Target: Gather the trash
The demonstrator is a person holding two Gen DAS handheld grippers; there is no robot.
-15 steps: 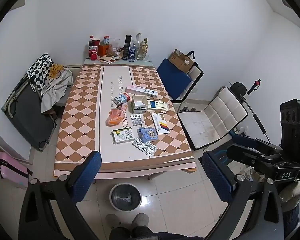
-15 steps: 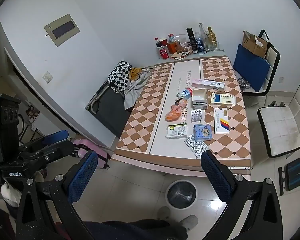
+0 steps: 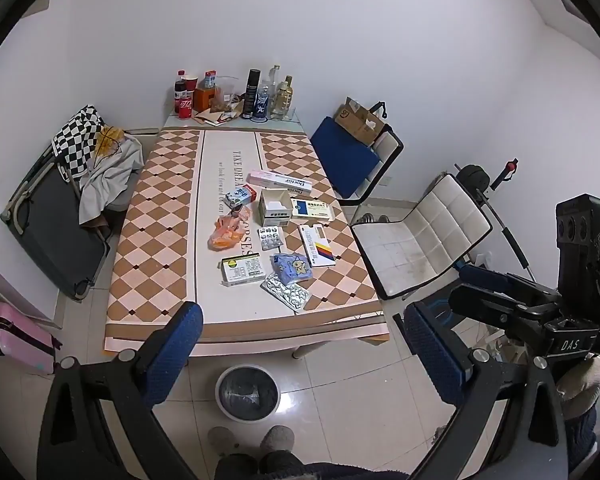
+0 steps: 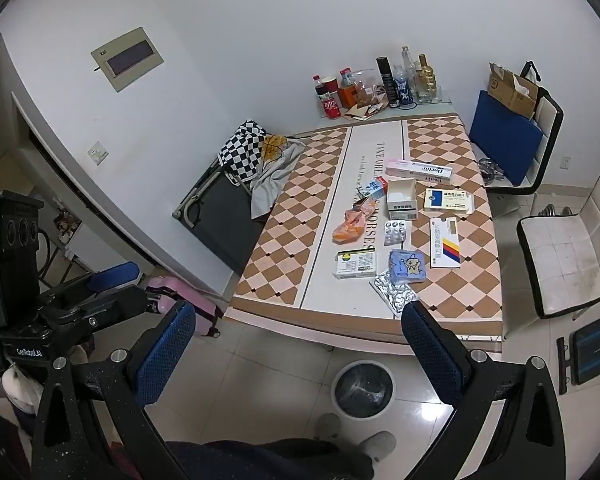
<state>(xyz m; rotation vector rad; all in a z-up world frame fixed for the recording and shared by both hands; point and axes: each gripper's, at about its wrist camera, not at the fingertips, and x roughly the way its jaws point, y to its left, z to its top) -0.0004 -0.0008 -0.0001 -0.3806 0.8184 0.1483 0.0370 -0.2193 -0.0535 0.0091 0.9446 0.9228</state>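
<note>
Trash is lying clustered mid-table, beyond the bin at my feet. I am holding my left gripper and right gripper, 2 in all, spread wide, empty. I am judging the blister pack nearest the bin the best first pick, approached low.

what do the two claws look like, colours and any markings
Both match: black speckled frames with silver bolts and blue textured pads on the fingers. The left claw and right claw each carry a black camera block; the right one's is lettered DAS.
</note>
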